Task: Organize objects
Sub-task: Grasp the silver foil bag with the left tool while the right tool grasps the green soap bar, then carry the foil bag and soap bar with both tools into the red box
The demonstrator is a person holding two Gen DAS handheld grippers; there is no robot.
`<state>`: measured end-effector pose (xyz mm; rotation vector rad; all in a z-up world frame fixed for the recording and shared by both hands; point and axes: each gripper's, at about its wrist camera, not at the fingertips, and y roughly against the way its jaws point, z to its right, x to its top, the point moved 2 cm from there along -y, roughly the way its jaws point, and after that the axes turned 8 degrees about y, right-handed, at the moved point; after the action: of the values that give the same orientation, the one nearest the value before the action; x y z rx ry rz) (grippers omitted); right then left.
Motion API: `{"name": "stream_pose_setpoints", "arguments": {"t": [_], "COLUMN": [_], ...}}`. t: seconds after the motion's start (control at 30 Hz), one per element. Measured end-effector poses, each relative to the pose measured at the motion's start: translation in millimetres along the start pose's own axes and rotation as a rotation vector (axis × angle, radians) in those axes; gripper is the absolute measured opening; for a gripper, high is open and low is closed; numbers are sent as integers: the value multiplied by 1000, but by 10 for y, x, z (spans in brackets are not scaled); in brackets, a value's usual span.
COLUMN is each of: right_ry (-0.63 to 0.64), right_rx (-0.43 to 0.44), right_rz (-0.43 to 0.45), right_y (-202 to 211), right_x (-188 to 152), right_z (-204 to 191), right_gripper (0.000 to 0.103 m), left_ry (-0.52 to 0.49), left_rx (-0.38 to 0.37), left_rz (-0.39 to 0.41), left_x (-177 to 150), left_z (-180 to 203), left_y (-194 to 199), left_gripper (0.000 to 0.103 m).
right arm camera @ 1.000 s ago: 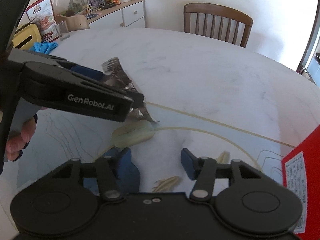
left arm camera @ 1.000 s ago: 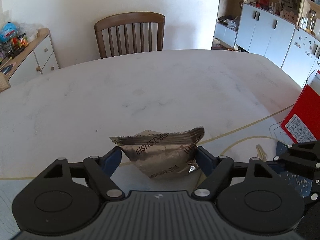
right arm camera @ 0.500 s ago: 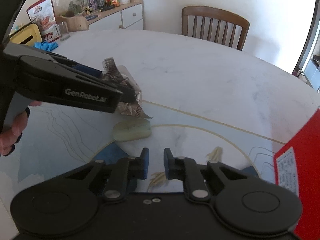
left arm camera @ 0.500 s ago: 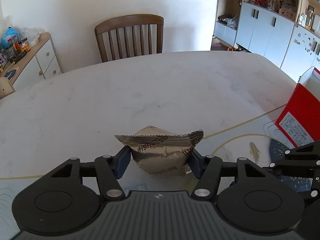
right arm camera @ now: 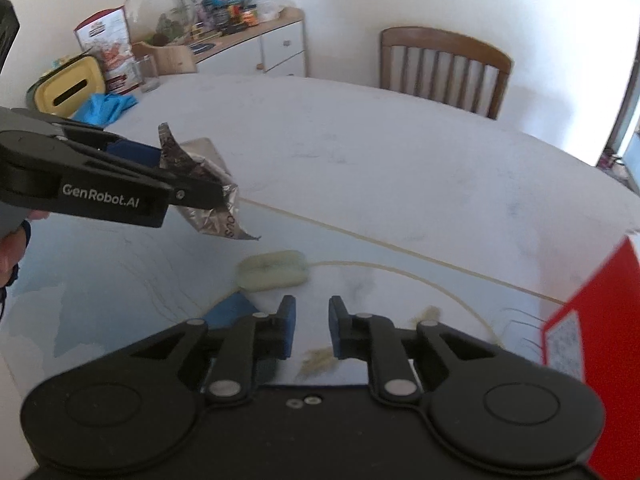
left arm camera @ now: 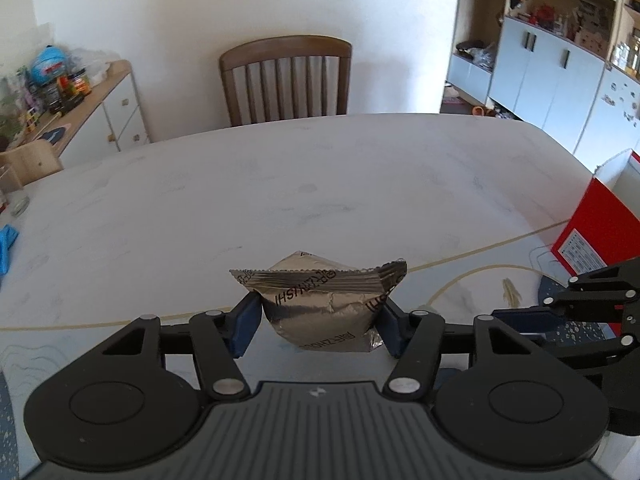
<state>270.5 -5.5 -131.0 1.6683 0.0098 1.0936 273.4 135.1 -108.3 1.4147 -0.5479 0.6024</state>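
On the table [right arm camera: 400, 184], only our right view shows the pale pod [right arm camera: 272, 271]; left gripper [left arm camera: 316, 316] still clamps the foil packet [left arm camera: 320, 308], right gripper [right arm camera: 312, 326] has narrowed, nearly closed and empty.

The left gripper [right arm camera: 224, 200] is holding a crinkled silver packet [right arm camera: 200, 196] above the table [right arm camera: 400, 184], near its left edge. A pale green piece [right arm camera: 272, 271] is lying on the table below it. The right gripper [right arm camera: 312, 326] is hanging narrowly parted, gripping nothing. A red box [right arm camera: 596, 320] is standing at the right edge.
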Motion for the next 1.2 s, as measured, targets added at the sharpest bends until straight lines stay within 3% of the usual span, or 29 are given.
{"name": "stream_pose_setpoints", "arguments": {"t": [0.1, 0.17, 0.2, 0.6, 0.83, 1.2], "right_ry": [7, 5, 3, 54, 102, 27], "right_rx": [22, 22, 20, 27, -2, -20], "right_rz": [4, 14, 27, -44, -40, -42], "right_y": [-75, -123, -132, -509, -512, -106], "right_x": [77, 110, 117, 194, 214, 118], "right_z": [-70, -105, -116, -276, -310, -196], "right_gripper": [38, 74, 78, 73, 50, 49], "left_ry": [13, 16, 19, 47, 46, -2], "left_rx": [8, 12, 15, 31, 34, 20], "left_rz": [3, 4, 4, -9, -13, -41], "left_x": [-11, -13, -17, 1, 17, 25], "left_z": [-77, -125, -150, -288, -283, -40], "left_y": [48, 63, 69, 5, -7, 86], "left_gripper": [61, 61, 61, 61, 61, 61]}}
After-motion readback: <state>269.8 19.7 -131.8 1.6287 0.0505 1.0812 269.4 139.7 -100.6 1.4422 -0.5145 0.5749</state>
